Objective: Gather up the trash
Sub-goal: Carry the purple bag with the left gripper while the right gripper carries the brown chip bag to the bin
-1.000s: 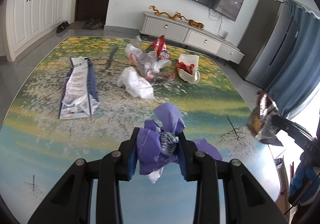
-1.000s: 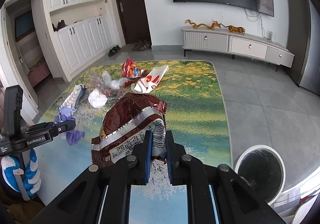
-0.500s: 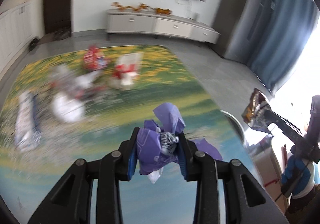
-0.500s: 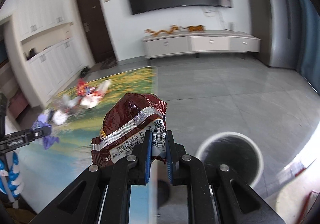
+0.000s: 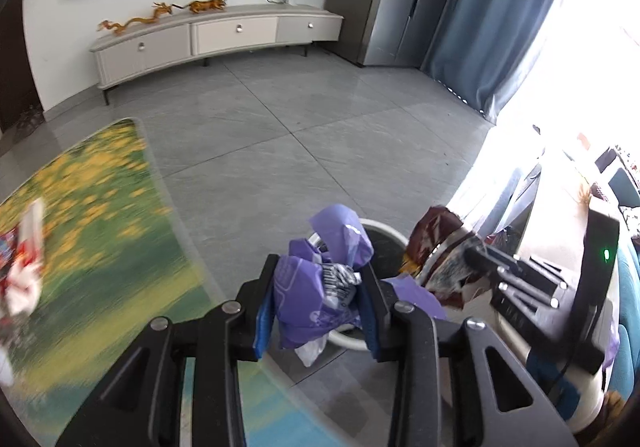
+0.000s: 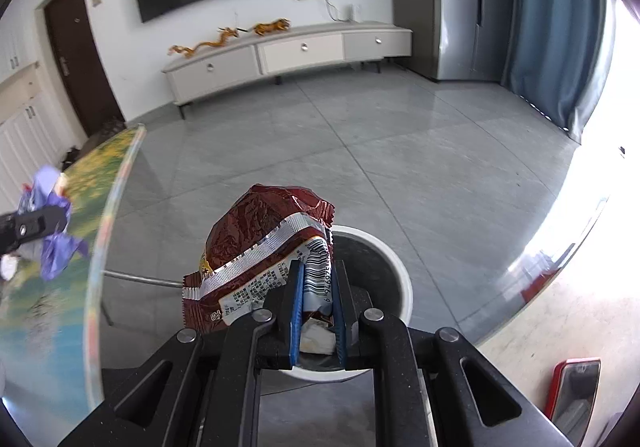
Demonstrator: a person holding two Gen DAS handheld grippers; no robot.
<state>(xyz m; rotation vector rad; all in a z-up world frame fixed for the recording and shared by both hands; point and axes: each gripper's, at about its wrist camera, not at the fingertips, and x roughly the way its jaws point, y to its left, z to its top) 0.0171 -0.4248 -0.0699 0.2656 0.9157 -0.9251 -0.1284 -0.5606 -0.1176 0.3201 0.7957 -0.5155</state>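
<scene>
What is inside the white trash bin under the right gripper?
The trash bin shows a dark inside, apparently a black liner. The brown snack wrapper in the right gripper covers most of its opening, so its contents cannot be seen.

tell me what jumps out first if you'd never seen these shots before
A crumpled purple wrapper sits pinched in the left gripper, and a dark red snack bag in the right gripper. Both hang near a round white-rimmed bin on the grey tile floor, beside the bright landscape-print table.
</scene>
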